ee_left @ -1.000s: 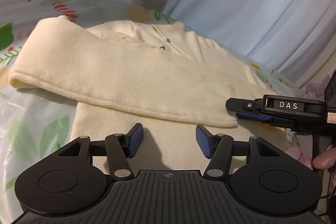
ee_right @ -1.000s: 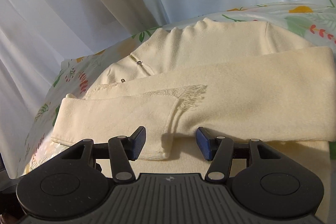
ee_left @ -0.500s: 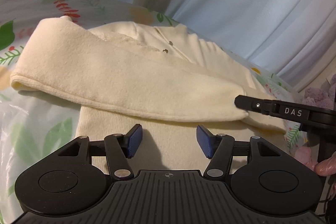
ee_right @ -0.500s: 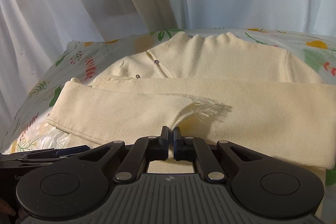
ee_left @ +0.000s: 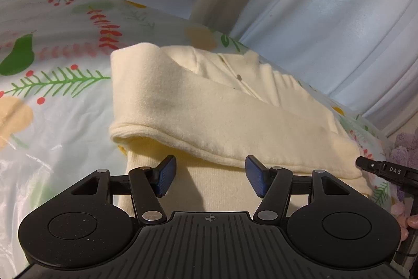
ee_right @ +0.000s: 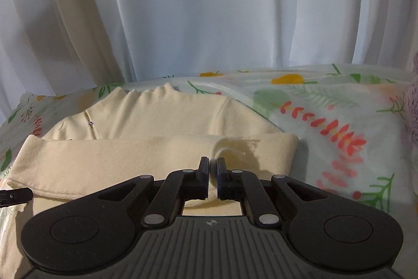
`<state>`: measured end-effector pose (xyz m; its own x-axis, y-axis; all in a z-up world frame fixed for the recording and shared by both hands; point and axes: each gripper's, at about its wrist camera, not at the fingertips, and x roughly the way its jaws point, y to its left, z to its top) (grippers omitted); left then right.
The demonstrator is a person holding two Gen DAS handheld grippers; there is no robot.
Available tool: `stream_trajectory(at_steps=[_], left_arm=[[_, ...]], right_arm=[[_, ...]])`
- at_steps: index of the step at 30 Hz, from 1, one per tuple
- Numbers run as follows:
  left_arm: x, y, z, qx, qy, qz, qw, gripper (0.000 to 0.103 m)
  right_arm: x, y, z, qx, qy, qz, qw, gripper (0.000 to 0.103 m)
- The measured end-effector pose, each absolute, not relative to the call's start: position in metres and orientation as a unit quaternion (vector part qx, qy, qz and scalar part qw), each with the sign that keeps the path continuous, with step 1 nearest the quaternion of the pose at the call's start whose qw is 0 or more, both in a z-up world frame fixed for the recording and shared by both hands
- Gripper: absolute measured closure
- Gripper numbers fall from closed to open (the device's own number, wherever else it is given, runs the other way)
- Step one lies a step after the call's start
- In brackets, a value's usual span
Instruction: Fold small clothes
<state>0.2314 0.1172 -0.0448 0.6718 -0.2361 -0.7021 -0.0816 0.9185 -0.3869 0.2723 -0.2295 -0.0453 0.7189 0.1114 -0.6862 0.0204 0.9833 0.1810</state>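
— So, how far along?
— Sleeves [ee_left: 209,119] are folded across the sweater [ee_right: 167,109] mid-bed; the body fold is left, I'd judge. Left gripper [ee_left: 209,175] is spread, empty — right gripper [ee_right: 213,174] pinches a sleeve cuff, jaws easing open.
— Any writing?
— "DAS" on the right gripper's finger.

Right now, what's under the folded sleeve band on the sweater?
Under the sleeve band lies the cream sweater's body, its collar showing beyond. The chest beneath the band is covered, as is the floral sheet under the sweater.
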Motion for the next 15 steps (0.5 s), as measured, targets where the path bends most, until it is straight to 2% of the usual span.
stream_trajectory(at_steps=[1,2,8,9,10,15], left_arm=[[0.232,0.118,-0.045,-0.2,0.404,-0.044,0.892,0.039],[0.233,0.118,-0.045,-0.2,0.405,-0.044,0.891,0.038],[0.238,0.114,-0.046,-0.187,0.411,-0.049,0.891,0.032],[0.24,0.113,-0.047,-0.185,0.411,-0.049,0.891,0.031],[0.241,0.112,-0.047,-0.183,0.412,-0.049,0.892,0.031],[0.241,0.114,-0.045,-0.182,0.41,-0.047,0.892,0.029]], right_arm=[[0.275,-0.233,-0.05,0.096,0.38,0.018,0.92,0.08],[0.278,-0.236,-0.054,0.103,0.382,0.016,0.918,0.077],[0.288,-0.221,-0.058,0.092,0.378,0.041,0.92,0.077],[0.289,-0.217,-0.058,0.08,0.378,0.041,0.922,0.081],[0.289,-0.214,-0.057,0.068,0.375,0.039,0.924,0.097],[0.265,-0.21,-0.032,0.014,0.308,0.007,0.951,0.1]])
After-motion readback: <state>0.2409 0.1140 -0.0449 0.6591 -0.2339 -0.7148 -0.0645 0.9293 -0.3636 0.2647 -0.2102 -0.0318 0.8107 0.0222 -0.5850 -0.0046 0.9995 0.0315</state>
